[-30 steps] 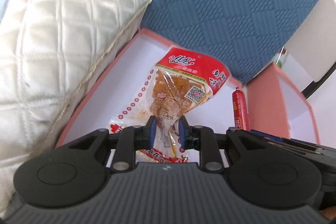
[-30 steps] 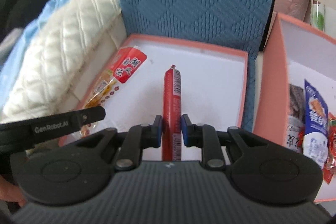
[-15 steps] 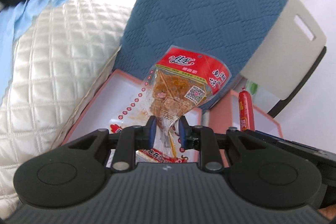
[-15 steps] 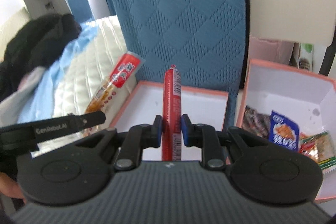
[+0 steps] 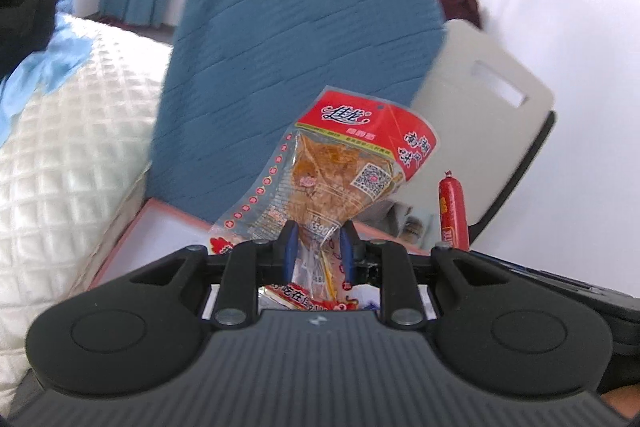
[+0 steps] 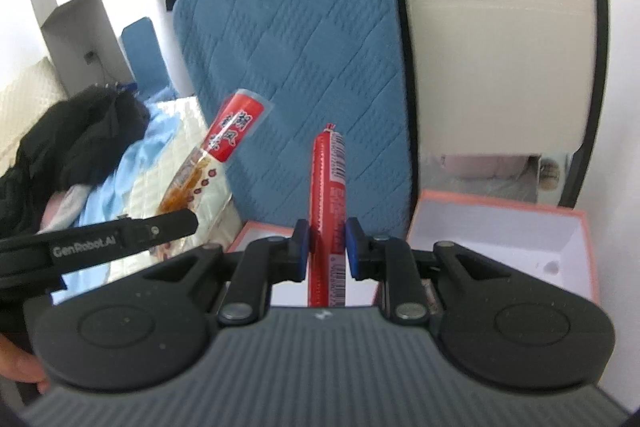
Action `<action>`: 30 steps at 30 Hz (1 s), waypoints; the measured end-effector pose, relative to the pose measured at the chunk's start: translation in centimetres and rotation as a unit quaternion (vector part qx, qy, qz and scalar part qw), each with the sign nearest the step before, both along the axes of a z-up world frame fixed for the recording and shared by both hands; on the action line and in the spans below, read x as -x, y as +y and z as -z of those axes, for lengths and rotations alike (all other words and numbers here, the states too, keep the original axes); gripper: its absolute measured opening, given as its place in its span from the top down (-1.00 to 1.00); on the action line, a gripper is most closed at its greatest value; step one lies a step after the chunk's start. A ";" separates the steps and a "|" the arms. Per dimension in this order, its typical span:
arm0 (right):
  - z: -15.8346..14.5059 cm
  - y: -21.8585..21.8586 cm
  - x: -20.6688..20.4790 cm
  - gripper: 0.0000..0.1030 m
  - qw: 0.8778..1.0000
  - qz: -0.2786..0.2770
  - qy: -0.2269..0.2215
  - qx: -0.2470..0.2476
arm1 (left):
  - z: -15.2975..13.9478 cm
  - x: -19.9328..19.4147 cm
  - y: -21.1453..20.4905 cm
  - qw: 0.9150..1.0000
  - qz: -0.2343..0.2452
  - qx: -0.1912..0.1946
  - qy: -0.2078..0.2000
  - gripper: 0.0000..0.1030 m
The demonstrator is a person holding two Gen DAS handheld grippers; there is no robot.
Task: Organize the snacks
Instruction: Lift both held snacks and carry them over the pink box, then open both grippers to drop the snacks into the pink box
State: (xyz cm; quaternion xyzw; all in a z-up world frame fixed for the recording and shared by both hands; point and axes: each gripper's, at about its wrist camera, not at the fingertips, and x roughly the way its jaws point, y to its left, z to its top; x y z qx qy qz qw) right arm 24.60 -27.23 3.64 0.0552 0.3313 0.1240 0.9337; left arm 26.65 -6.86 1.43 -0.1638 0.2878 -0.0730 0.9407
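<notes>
My left gripper (image 5: 319,241) is shut on a clear snack packet with a red top (image 5: 340,171), which stands up from its blue pads high above the pink box (image 5: 132,227). The right gripper (image 6: 327,241) is shut on a red sausage stick (image 6: 328,187) that points upward between its pads. In the left wrist view the sausage stick (image 5: 453,213) shows at the right. In the right wrist view the snack packet (image 6: 218,155) hangs at the left, above the left gripper's black arm (image 6: 120,239).
A second pink box (image 6: 500,223) with white inside stands at the right. Behind both boxes rise a blue quilted cushion (image 5: 296,67) and a beige chair back (image 6: 492,47). A white quilted blanket (image 5: 60,155) lies to the left, with dark clothes (image 6: 72,139) on it.
Both grippers have risen well above the pink boxes, carrying the packet and the sausage stick. The boxes have dropped low in both views and more of the room shows.
</notes>
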 end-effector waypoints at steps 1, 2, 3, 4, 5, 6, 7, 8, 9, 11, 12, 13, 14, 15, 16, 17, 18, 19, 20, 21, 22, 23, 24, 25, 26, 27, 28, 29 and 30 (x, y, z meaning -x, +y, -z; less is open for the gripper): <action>-0.4 -0.7 0.0 0.57 1.000 0.004 -0.004 0.000 | -0.4 -0.2 -0.8 1.000 0.005 -0.001 -0.004 0.49; -0.8 -1.4 0.0 0.57 1.000 0.008 -0.008 -0.001 | -0.8 -0.4 -1.8 1.000 0.012 -0.002 -0.007 0.49; -1.0 -2.1 0.0 0.57 1.000 0.013 -0.010 -0.002 | -1.2 -0.6 -2.9 1.000 0.020 -0.003 -0.010 0.49; -1.2 -2.8 0.0 0.57 1.000 0.017 -0.013 -0.002 | -1.6 -0.7 -3.9 1.000 0.026 -0.004 -0.012 0.49; -1.3 -3.5 0.1 0.57 1.000 0.023 -0.016 0.000 | -1.8 -1.0 -5.1 0.999 0.035 -0.006 -0.016 0.49; -1.2 -4.1 0.1 0.57 0.999 0.029 -0.017 0.001 | -1.8 -1.1 -6.1 0.999 0.042 -0.009 -0.018 0.49; -1.1 -4.9 0.1 0.57 0.999 0.035 -0.017 0.000 | -1.7 -1.4 -7.3 0.998 0.050 -0.015 -0.019 0.49; -0.9 -5.6 0.1 0.57 0.999 0.041 -0.017 -0.001 | -1.5 -1.9 -8.7 0.998 0.060 -0.028 -0.017 0.49; -0.6 -6.3 0.1 0.57 0.999 0.047 -0.013 -0.001 | -1.2 -1.8 -9.9 0.997 0.068 -0.037 -0.015 0.49; 0.5 -7.7 0.0 0.57 0.998 0.061 -0.006 0.008 | -0.1 -2.5 -12.5 0.995 0.083 -0.047 -0.005 0.49; 1.0 -8.3 -0.1 0.57 0.998 0.069 -0.002 0.013 | 0.5 -2.7 -13.7 0.995 0.091 -0.049 0.001 0.49; 1.8 -9.1 -0.3 0.57 0.997 0.077 0.006 0.015 | 1.3 -3.1 -14.8 0.994 0.099 -0.051 0.010 0.49; 2.6 -9.9 -0.4 0.57 0.996 0.085 0.014 0.015 | 2.1 -4.0 -15.5 0.993 0.105 -0.053 0.018 0.49; 3.4 -10.6 -0.8 0.57 0.995 0.092 0.023 0.015 | 2.9 -4.5 -16.3 0.992 0.109 -0.055 0.027 0.49; 4.3 -11.4 -1.0 0.57 0.994 0.099 0.031 0.019 | 3.8 -5.1 -17.2 0.991 0.113 -0.055 0.037 0.49; 5.2 -12.1 -1.2 0.57 0.993 0.105 0.037 0.026 | 4.8 -5.7 -17.7 0.991 0.117 -0.054 0.045 0.49; 6.2 -12.9 -1.5 0.57 0.992 0.111 0.046 0.032 | 5.8 -6.4 -18.4 0.990 0.121 -0.053 0.054 0.49; 7.2 -13.6 -1.7 0.57 0.991 0.116 0.055 0.034 | 6.7 -6.9 -19.2 0.989 0.125 -0.053 0.065 0.49; 8.1 -14.3 -2.1 0.57 0.990 0.120 0.065 0.034 | 7.5 -7.3 -19.7 0.988 0.128 -0.054 0.072 0.49; 9.0 -14.8 -2.6 0.57 0.989 0.125 0.075 0.034 | 8.4 -7.7 -20.2 0.986 0.132 -0.055 0.080 0.49; 9.9 -15.5 -3.0 0.57 0.987 0.130 0.084 0.034 | 9.3 -8.2 -21.0 0.985 0.137 -0.057 0.089 0.49; 10.8 -16.1 -3.4 0.56 0.986 0.134 0.093 0.034 | 10.0 -8.6 -21.6 0.983 0.141 -0.059 0.097 0.49; 11.6 -16.5 -3.7 0.56 0.985 0.137 0.101 0.033 | 10.6 -9.1 -21.8 0.982 0.144 -0.060 0.103 0.49; 12.5 -17.0 -4.1 0.56 0.983 0.141 0.110 0.031 | 11.4 -9.5 -22.5 0.981 0.147 -0.061 0.111 0.49; 13.3 -17.5 -4.4 0.56 0.982 0.143 0.116 0.029 | 12.1 -9.4 -22.6 0.980 0.150 -0.063 0.116 0.49; 13.9 -17.8 -4.7 0.56 0.982 0.144 0.122 0.029 | 12.7 -9.7 -23.1 0.979 0.153 -0.065 0.122 0.49; 14.6 -18.0 -5.1 0.56 0.981 0.145 0.127 0.031 | 13.3 -10.2 -23.6 0.977 0.156 -0.067 0.127 0.49; 15.2 -18.2 -5.4 0.56 0.980 0.145 0.132 0.034 | 13.9 -10.5 -24.2 0.976 0.159 -0.068 0.132 0.49; 15.7 -18.5 -5.7 0.56 0.979 0.145 0.136 0.036 | 14.4 -10.6 -24.5 0.975 0.160 -0.068 0.136 0.49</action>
